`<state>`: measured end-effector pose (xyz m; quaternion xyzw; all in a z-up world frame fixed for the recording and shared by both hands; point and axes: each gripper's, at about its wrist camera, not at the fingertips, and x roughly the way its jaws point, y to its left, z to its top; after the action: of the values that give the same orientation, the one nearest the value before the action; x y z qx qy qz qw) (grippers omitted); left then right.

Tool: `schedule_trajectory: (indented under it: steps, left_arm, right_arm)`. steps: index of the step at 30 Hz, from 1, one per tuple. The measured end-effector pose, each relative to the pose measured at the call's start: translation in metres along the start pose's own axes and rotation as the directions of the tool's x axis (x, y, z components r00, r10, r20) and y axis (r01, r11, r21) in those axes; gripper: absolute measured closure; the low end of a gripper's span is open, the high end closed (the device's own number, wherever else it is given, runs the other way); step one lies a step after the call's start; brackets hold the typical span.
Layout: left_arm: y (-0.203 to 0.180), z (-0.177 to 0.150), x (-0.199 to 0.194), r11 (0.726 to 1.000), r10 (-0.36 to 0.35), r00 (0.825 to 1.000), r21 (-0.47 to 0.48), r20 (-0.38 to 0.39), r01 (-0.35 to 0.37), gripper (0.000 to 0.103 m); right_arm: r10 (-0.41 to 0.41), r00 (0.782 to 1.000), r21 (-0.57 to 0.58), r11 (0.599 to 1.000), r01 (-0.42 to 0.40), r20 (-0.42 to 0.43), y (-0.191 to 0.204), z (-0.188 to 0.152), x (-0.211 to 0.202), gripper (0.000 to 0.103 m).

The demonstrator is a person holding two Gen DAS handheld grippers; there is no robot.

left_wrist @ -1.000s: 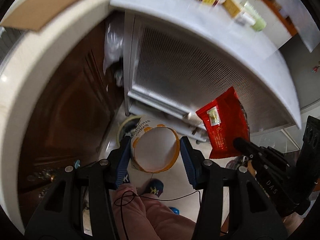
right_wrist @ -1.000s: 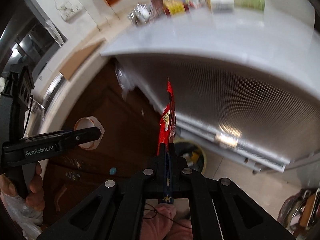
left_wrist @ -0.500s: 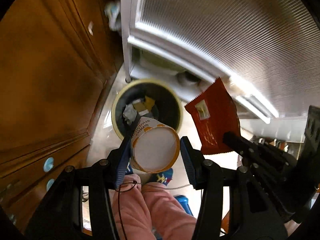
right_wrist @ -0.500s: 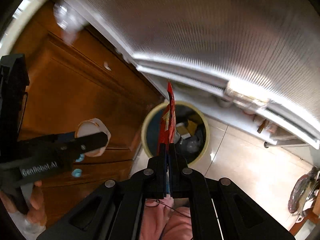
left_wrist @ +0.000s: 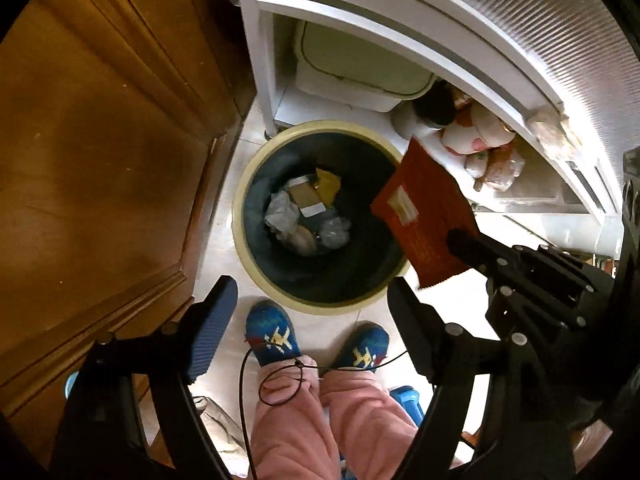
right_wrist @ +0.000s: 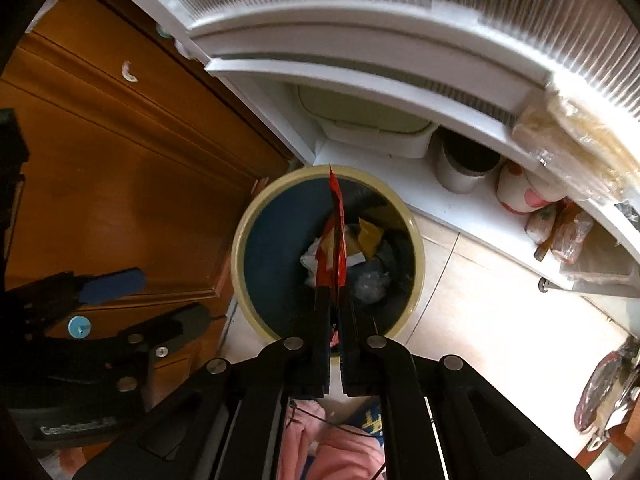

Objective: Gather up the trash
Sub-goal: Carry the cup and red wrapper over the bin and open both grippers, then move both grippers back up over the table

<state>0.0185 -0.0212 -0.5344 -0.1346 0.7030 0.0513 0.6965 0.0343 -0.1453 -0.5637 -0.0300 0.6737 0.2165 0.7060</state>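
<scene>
A round bin (left_wrist: 240,208) with a cream rim and dark liner stands on the tiled floor, with crumpled trash (left_wrist: 308,216) inside. My left gripper (left_wrist: 310,286) hangs over its near rim, pointing straight down. Its jaws are opening and nothing is between them. I cannot pick out the paper cup among the trash. My right gripper (right_wrist: 335,292) is shut on a red snack wrapper (right_wrist: 338,236), held edge-on above the bin (right_wrist: 240,248). In the left wrist view the red wrapper (left_wrist: 424,216) overhangs the bin's right side, pinched by the right gripper (left_wrist: 460,240). The left gripper (right_wrist: 148,300) shows at the lower left.
A brown wooden cabinet (left_wrist: 100,140) runs along the left. A white cart (left_wrist: 360,12) behind the bin holds a green-lidded box (left_wrist: 360,60), a jar and bagged items (left_wrist: 488,148). The person's blue slippers (left_wrist: 272,332) and pink trousers stand just before the bin.
Both grippers have dropped toward the bin, which now fills the middle. The left jaws have spread and the paper cup has left them. The right gripper still pinches the red wrapper.
</scene>
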Motion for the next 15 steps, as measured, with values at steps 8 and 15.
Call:
schedule_trajectory:
  steps: [8, 15]
  left_arm:
    - [0.017, 0.006, -0.015, 0.999, 0.018, 1.0, -0.03, 0.02, -0.017, 0.027]
    - [0.012, 0.006, -0.045, 0.999, 0.009, 1.0, -0.045, 0.027, -0.008, 0.027]
  right_arm:
    - [-0.014, 1.0, 0.012, 1.0, 0.014, -0.012, -0.016, -0.002, -0.009, 0.094]
    - [-0.002, 1.0, 0.033, 0.999, 0.003, -0.013, -0.025, -0.005, -0.042, 0.094]
